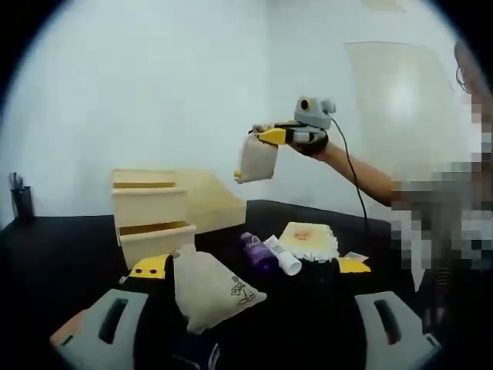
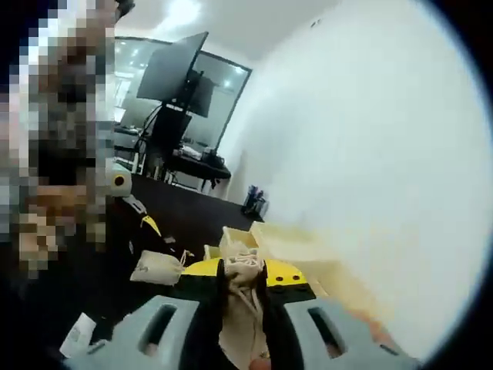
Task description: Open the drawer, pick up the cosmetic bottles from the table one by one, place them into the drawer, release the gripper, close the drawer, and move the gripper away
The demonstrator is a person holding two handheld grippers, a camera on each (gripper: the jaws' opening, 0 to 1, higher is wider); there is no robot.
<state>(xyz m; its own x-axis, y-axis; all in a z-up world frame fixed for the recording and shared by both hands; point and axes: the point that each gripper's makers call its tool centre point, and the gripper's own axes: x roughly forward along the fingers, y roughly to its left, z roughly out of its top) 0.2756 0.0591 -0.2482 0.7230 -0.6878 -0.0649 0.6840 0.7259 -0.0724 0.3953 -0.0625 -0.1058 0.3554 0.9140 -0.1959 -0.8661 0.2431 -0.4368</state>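
The left gripper (image 1: 254,266) shows 2 grey jaws with yellow tips standing far apart, released; a cream cloth pouch (image 1: 206,289) with a dark printed mark lies against the left jaw tip, and whether that tip presses it cannot be told. The jaw bases are cut off at the bottom of the left gripper view.

The right gripper (image 2: 245,279) is clenched on a second cloth pouch (image 2: 240,308), its gathered neck and drawstring squeezed between the yellow tips; in the left gripper view this same gripper is held high in a person's hand (image 1: 316,143), the pouch hanging below it (its cable trails down the arm).

On the black table (image 1: 62,254) lie a purple cosmetic bottle (image 1: 256,252) and a white tube (image 1: 283,256), touching side by side, next to a pale fringed cloth (image 1: 308,240) with an orange blur that cannot be made out. Behind stands a light wooden drawer unit (image 1: 150,212), 1 lower drawer (image 1: 156,239) pulled out; its inside is hidden. A dark pen cup (image 1: 21,202) sits at the table's far left.
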